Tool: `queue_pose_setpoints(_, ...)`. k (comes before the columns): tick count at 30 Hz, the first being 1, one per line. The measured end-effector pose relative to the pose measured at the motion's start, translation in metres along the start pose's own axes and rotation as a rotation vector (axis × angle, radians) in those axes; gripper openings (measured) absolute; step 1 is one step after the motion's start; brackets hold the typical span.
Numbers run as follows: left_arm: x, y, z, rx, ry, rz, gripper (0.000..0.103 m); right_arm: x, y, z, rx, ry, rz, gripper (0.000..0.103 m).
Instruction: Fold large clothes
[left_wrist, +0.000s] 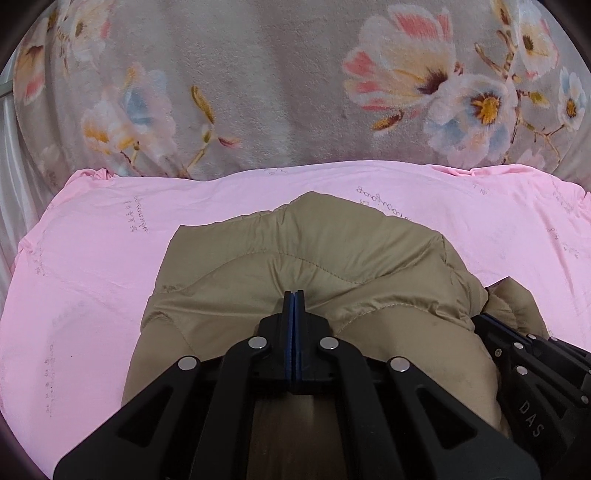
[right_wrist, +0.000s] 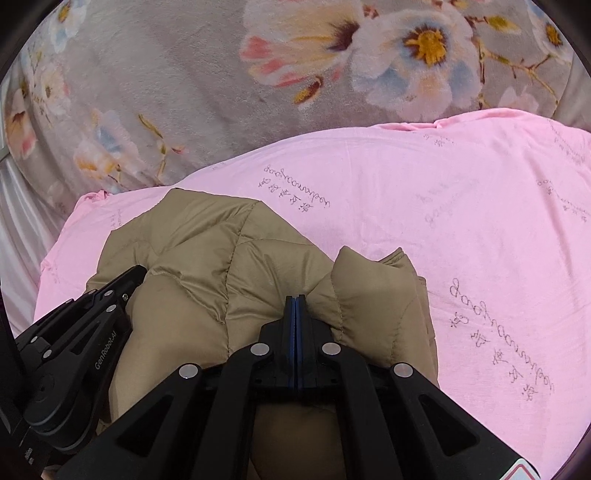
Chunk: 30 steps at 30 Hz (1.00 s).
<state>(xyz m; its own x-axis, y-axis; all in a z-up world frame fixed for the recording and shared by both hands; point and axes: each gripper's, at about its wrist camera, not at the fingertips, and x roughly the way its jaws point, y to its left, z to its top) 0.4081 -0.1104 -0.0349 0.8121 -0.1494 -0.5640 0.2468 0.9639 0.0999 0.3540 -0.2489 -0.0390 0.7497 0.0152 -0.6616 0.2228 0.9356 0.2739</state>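
You have one tan quilted puffer jacket (left_wrist: 295, 258), one pink printed sheet (left_wrist: 92, 277), one grey floral fleece blanket (left_wrist: 258, 92) — and two black grippers, the left gripper (left_wrist: 294, 295) and the right gripper (right_wrist: 295, 299).

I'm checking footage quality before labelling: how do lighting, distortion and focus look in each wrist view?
Left wrist view: soft even light, no glare, strong fisheye bowing of the pink sheet, tan jacket sharp. Right wrist view: the same soft light, dark vignette corners, floral blanket slightly soft, sheet print legible.
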Motion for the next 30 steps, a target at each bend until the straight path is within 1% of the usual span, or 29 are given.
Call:
queue_pose_setpoints(3, 0.001, -0.002, -0.001, 0.005, 0.0, 0.001, 0.0, 0.002, -0.002, 0.0, 0.01, 0.007, 0.007, 0.0)
queue_pose_setpoints(12, 0.002, -0.005, -0.001, 0.017, 0.001, 0.02, 0.0, 0.003, 0.0, -0.001, 0.004, 0.01, -0.015, 0.0)
queue_pose_setpoints(14, 0.0, -0.006, -0.001, 0.022, 0.0, 0.038, 0.0, -0.001, -0.001, -0.001, 0.003, 0.004, -0.009, 0.0)
queue_pose_setpoints(16, -0.007, -0.004, -0.003, 0.022, 0.001, 0.05, 0.001, -0.015, -0.002, -0.005, 0.002, 0.009, -0.019, 0.0)
queue_pose_setpoints(17, -0.016, -0.001, -0.005, 0.014, 0.004, 0.045, 0.003, -0.032, -0.002, -0.01, 0.002, 0.001, -0.015, 0.001)
queue_pose_setpoints(19, -0.043, 0.01, -0.015, -0.014, -0.008, 0.008, 0.011, -0.064, 0.0, -0.024, -0.016, -0.031, -0.001, 0.004)
queue_pose_setpoints(20, -0.06, 0.016, -0.022, -0.027, -0.013, -0.013, 0.017, -0.082, 0.001, -0.034, -0.034, -0.04, 0.009, 0.005)
queue_pose_setpoints(21, -0.077, 0.022, -0.031, -0.037, -0.016, -0.029, 0.022, -0.093, 0.002, -0.044, -0.051, -0.035, 0.016, 0.005)
queue_pose_setpoints(23, -0.101, 0.03, -0.048, -0.042, 0.006, -0.061, 0.028, -0.108, 0.002, -0.066, -0.081, -0.001, 0.018, 0.005)
queue_pose_setpoints(25, -0.112, 0.034, -0.064, -0.04, 0.044, -0.084, 0.028, -0.114, 0.003, -0.085, -0.108, 0.033, -0.003, 0.005)
queue_pose_setpoints(27, -0.118, 0.038, -0.083, -0.046, 0.077, -0.088, 0.028, -0.113, 0.001, -0.104, -0.115, 0.064, -0.029, 0.005)
queue_pose_setpoints(28, -0.12, 0.038, -0.091, -0.039, 0.079, -0.08, 0.028, -0.113, -0.001, -0.112, -0.107, 0.054, -0.027, 0.005)
queue_pose_setpoints(30, -0.125, 0.035, -0.104, -0.015, 0.057, -0.057, 0.028, -0.115, -0.002, -0.119, -0.102, 0.038, -0.039, 0.005)
